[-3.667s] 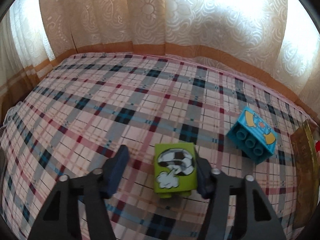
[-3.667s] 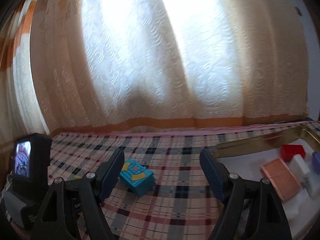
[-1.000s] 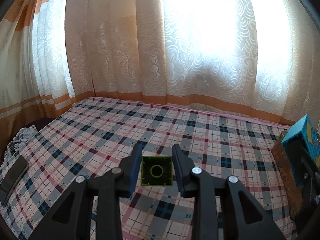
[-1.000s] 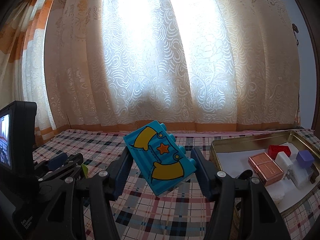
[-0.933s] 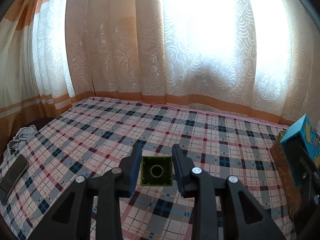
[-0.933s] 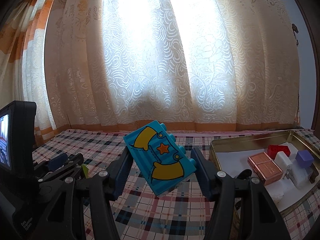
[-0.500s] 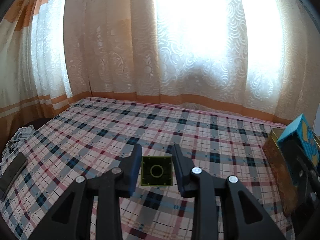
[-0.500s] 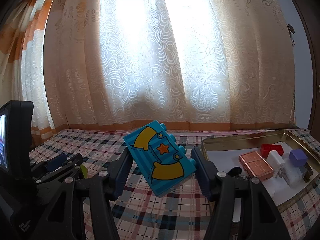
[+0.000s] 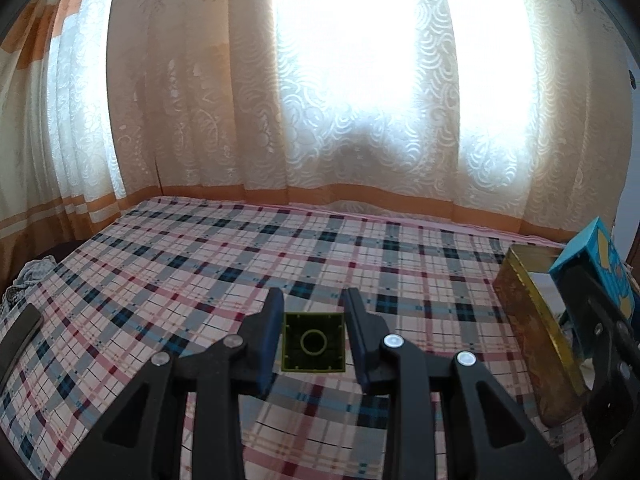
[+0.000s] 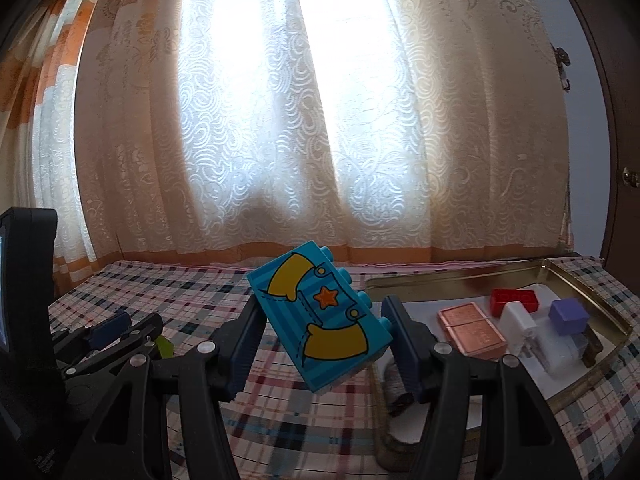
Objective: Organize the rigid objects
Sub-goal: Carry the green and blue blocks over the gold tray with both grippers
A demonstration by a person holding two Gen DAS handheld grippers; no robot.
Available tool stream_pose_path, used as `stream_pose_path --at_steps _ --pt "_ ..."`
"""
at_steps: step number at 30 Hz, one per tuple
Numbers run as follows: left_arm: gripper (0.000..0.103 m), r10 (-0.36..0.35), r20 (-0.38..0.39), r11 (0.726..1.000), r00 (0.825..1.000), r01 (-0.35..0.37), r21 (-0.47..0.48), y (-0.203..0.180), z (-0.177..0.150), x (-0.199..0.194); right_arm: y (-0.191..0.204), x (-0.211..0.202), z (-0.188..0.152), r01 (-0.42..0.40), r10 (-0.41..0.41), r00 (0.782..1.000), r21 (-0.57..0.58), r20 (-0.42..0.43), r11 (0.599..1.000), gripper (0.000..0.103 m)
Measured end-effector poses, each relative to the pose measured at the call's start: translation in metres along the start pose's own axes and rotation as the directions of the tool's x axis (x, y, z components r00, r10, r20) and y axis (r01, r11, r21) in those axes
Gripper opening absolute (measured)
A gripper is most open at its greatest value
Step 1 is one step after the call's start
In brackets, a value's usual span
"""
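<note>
My left gripper [image 9: 313, 330] is shut on a green toy block [image 9: 313, 342], whose hollow underside faces the camera, held above the plaid cloth [image 9: 200, 264]. The right gripper [image 10: 324, 334] is shut on a blue toy block [image 10: 320, 320] with yellow shapes and an orange star, tilted in the air. In the left wrist view the blue block [image 9: 600, 260] and the right gripper show at the far right beside the gold tin tray [image 9: 532, 320]. In the right wrist view the left gripper [image 10: 120, 332] sits low at the left with a sliver of green beside it.
The gold tin tray [image 10: 580, 276] lies at the right and holds a copper box [image 10: 472, 328], a red block [image 10: 514, 300], a white block [image 10: 520, 324], a purple cube [image 10: 568, 314] and other small pieces. Patterned curtains [image 9: 320, 120] hang behind the bed. A dark flat thing [image 9: 16, 336] lies at the left edge.
Both grippers have drifted right toward the tray, each keeping its block; the tray now shows larger and nearer the centre in both views. Earlier still, both blocks lay on the cloth.
</note>
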State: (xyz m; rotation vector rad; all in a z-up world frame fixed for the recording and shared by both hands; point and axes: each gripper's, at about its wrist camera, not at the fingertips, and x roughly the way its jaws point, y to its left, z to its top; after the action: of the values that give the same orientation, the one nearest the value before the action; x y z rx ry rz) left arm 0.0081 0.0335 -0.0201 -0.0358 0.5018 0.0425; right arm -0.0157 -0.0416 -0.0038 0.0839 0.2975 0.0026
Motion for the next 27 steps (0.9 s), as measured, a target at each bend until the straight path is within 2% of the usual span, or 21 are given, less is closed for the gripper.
stream_pose_path --at_steps 27 --pt "0.030 -0.084 0.053 0.996 0.995 0.083 0.034 -0.076 0.004 -0.032 -0.081 -0.018 0.007 0.110 -0.113 0.993 0.066 0.032 0.992 0.062"
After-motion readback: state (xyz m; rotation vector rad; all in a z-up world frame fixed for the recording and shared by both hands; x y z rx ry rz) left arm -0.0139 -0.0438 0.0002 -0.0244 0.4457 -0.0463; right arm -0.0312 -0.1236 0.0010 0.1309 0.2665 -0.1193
